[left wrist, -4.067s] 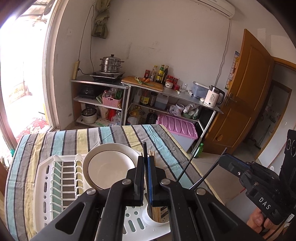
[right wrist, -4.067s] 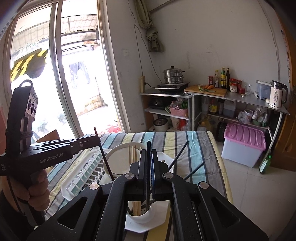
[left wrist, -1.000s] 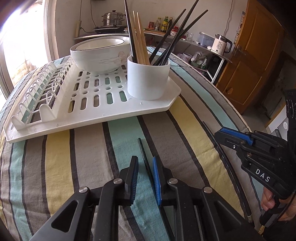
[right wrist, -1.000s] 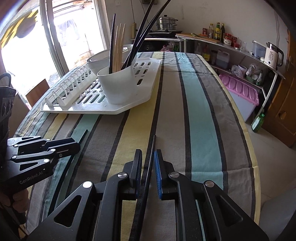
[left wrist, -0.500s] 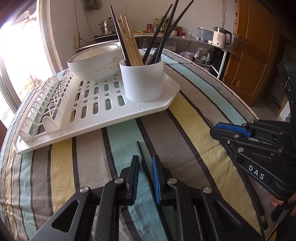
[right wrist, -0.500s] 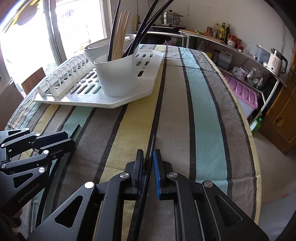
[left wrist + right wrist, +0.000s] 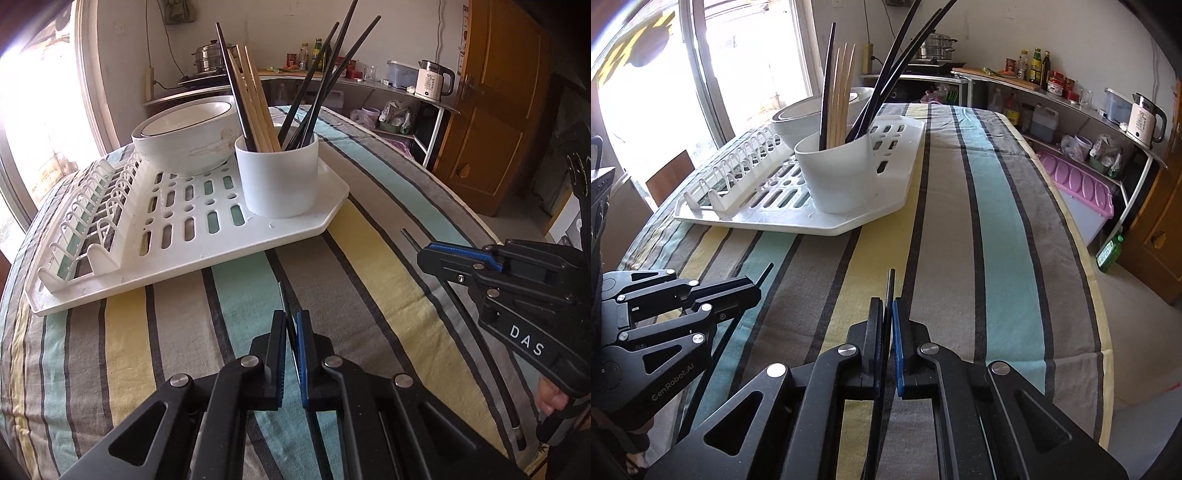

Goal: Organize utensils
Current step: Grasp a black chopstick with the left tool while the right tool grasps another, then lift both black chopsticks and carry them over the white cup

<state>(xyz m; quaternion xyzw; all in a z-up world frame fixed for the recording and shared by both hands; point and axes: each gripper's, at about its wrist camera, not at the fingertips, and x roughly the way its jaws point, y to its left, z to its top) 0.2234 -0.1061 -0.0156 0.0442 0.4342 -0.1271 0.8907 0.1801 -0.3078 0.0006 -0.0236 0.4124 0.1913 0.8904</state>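
Striped cloth covers the tabletop, and I go by it for places. On its far left part sits my white rack, with a bowl at the rack's far side and a cup on its near right corner.

Most of the sorting looks done to me: the cup already holds a bunch of black and wooden chopsticks standing on end, at least 8 by my count. I see no other loose utensils on the cloth except the 2 I am working on.

Those 2 lie flat near the near edge of the tabletop. My left gripper has just been closing, and its jaws now pinch a black chopstick whose tip points toward the rack. My right gripper has likewise just closed to a narrow slot on the second black stick, nearer the right edge; in the left view that stick runs under the right tool.

Both sticks seem to rest on the cloth, not yet lifted. What I judge is left: raise the 2, carry them to the cup, drop them in tip down.
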